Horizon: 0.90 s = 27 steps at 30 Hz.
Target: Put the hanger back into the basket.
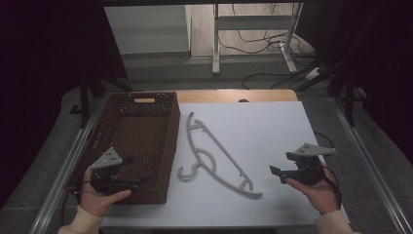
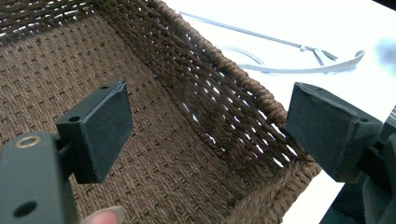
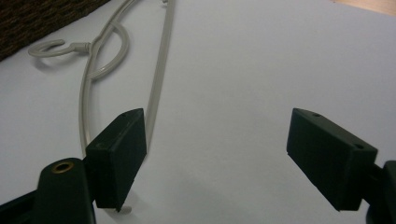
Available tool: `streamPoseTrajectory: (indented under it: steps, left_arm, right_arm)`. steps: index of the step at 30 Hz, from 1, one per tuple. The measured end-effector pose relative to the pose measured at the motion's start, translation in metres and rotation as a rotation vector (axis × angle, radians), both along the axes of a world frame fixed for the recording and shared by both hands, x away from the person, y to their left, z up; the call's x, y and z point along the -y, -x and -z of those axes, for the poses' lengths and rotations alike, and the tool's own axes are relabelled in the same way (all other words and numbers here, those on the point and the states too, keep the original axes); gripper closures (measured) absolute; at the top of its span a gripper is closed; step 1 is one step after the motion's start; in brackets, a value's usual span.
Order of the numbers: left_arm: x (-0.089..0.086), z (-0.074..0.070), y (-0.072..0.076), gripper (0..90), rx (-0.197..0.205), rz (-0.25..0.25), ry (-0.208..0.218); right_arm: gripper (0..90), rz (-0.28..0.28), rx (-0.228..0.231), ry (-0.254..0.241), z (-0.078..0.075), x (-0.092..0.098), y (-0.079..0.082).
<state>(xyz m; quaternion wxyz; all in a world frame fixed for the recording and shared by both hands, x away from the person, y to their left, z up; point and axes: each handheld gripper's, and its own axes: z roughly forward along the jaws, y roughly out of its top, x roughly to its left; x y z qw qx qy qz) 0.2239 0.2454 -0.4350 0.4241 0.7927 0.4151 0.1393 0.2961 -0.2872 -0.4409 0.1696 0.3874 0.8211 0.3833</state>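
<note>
The table (image 1: 272, 131) has a white top with a strip of bare wood along its far edge, and metal rails run along both of its sides. Beyond it lies a grey floor (image 1: 160, 73) that gives way to pale wood planks. A white metal stand (image 1: 253, 29) rises there, with dark cables (image 1: 263, 44) looped around its feet. Black curtains (image 1: 44, 58) hang at left and right, leaving the room dim.

In the right gripper view, the hanger (image 3: 156, 70) runs off the top edge and behind the left jaw (its far end unseen); the basket (image 3: 42, 18) is cropped at upper left.
</note>
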Motion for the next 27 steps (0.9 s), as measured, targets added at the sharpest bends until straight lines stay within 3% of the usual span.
streamPoseTrajectory:
  steps: [27]
  left_arm:
    - [0.0,0.0,0.004,14.6,-0.003,-0.008,-0.007]
  right_arm:
    - [19.7,-0.124,-0.067,0.029,0.002,-0.064,-0.011]
